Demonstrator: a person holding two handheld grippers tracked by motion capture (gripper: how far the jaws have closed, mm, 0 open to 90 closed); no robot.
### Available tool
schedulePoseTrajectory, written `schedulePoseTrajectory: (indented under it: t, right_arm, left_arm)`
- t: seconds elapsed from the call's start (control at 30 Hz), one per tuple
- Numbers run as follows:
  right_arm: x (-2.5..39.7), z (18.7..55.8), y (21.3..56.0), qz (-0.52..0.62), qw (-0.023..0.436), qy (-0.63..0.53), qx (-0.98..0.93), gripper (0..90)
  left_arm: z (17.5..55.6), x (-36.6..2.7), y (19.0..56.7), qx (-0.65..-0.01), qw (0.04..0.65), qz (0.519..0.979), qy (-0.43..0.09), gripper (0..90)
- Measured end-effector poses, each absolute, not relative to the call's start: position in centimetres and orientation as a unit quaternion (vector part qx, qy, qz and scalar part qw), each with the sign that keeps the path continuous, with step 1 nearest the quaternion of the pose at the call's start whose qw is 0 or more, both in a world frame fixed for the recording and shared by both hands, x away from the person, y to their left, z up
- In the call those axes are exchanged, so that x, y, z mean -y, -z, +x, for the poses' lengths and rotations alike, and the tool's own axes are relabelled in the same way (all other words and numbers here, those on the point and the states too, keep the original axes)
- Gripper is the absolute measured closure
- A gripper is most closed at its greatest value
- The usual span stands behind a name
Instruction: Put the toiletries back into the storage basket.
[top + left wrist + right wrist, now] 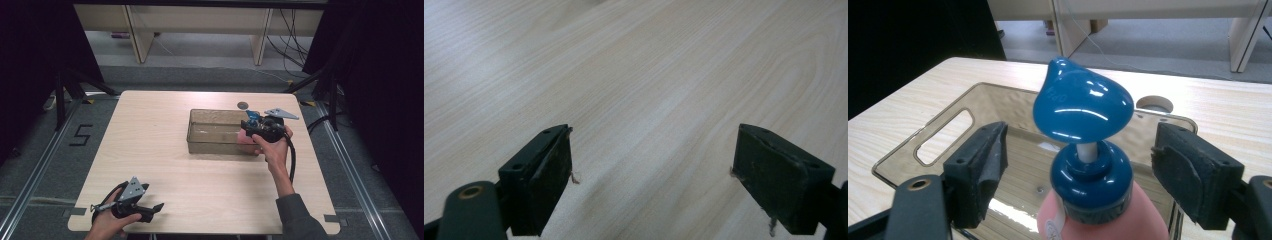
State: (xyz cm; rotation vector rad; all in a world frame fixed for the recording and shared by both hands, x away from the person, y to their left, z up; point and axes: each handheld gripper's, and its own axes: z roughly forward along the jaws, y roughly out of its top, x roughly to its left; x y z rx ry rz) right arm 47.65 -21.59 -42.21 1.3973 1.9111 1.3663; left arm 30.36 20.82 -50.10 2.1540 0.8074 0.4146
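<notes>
Pink pump bottle (1100, 210) upright, right between the wide-open jaws of the right hand-held gripper (1080, 167), at the tub (215, 131); left hand-held gripper (651, 172) open, far off.

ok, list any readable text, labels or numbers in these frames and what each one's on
"5": black marking on the grey floor, left of the light wooden table.
Raised lettering on the glossy blue pump head of the pink soap bottle: too faint to read.
Round label on the bottle's shoulder: cut off, unreadable.
Clear plastic tray, both black two-jaw grippers: no text seen.
</notes>
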Motion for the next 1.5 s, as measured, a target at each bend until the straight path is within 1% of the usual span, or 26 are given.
schedulePoseTrajectory:
  t: [0.03,0.1,0.13,0.3,0.63,0.7,0.73,0.77,0.8,0.83,0.87,1.03,1.17,1.33,1.4,1.43,1.47,1.5]
  right_arm:
    - [21.7,47.7,42.3,0.491,0.208,-0.495,-0.686,22.5]
    - [21.8,47.7,42.2,0.483,0.221,-0.487,-0.693,22.1]
    - [21.7,47.7,42.2,0.484,0.212,-0.494,-0.691,21.8]
    - [21.9,47.5,42.2,0.488,0.220,-0.488,-0.689,20.9]
    - [22.1,46.9,42.2,0.499,0.211,-0.486,-0.686,19.0]
    - [22.2,46.8,42.2,0.492,0.220,-0.485,-0.688,18.9]
    - [22.1,46.7,42.2,0.499,0.212,-0.490,-0.683,18.9]
    - [22.2,46.7,42.2,0.490,0.221,-0.486,-0.689,18.9]
    - [22.1,46.6,42.2,0.495,0.210,-0.491,-0.686,18.9]
    - [22.1,46.7,42.2,0.492,0.213,-0.493,-0.685,18.9]
    - [21.9,46.3,42.1,0.509,0.205,-0.488,-0.679,18.9]
    - [22.2,46.3,42.1,0.489,0.221,-0.489,-0.688,18.9]
    - [22.0,46.1,42.1,0.493,0.211,-0.496,-0.683,18.9]
    - [21.9,45.8,42.0,0.484,0.219,-0.492,-0.690,18.9]
    - [21.9,45.6,41.9,0.487,0.211,-0.491,-0.691,18.9]
    - [22.1,45.6,42.0,0.479,0.226,-0.491,-0.692,18.9]
    - [22.0,45.5,42.0,0.489,0.212,-0.498,-0.684,18.9]
    - [22.0,45.5,41.9,0.487,0.211,-0.497,-0.687,18.9]
  left_arm:
    - [30.2,-20.7,50.2,-0.326,0.401,0.842,-0.155,15.4]
    - [30.4,-20.8,50.1,-0.317,0.392,0.848,-0.165,15.4]
    - [30.4,-20.8,50.1,-0.317,0.392,0.848,-0.165,15.4]
    - [30.3,-20.8,50.1,-0.319,0.392,0.847,-0.163,15.4]
    - [30.4,-20.8,50.1,-0.317,0.392,0.848,-0.164,15.4]
    - [30.3,-20.8,50.1,-0.319,0.392,0.847,-0.164,15.4]
    - [30.4,-20.8,50.1,-0.317,0.392,0.848,-0.165,15.4]
    - [30.3,-20.8,50.1,-0.319,0.392,0.847,-0.164,15.4]
    - [30.3,-20.8,50.1,-0.319,0.392,0.847,-0.164,15.4]
    - [30.3,-20.8,50.1,-0.319,0.392,0.847,-0.163,15.4]
    - [30.3,-20.8,50.1,-0.318,0.392,0.847,-0.164,15.4]
    - [30.3,-20.8,50.1,-0.319,0.392,0.847,-0.163,15.4]
    - [30.3,-20.8,50.1,-0.318,0.392,0.848,-0.164,15.4]
    - [30.4,-20.8,50.1,-0.317,0.392,0.848,-0.165,15.4]
    - [30.3,-20.8,50.0,-0.318,0.391,0.848,-0.165,15.4]
    - [30.3,-20.8,50.0,-0.318,0.391,0.848,-0.165,15.4]
    - [30.3,-20.8,50.0,-0.317,0.391,0.848,-0.165,15.4]
    - [30.4,-20.8,50.1,-0.317,0.391,0.848,-0.165,15.4]
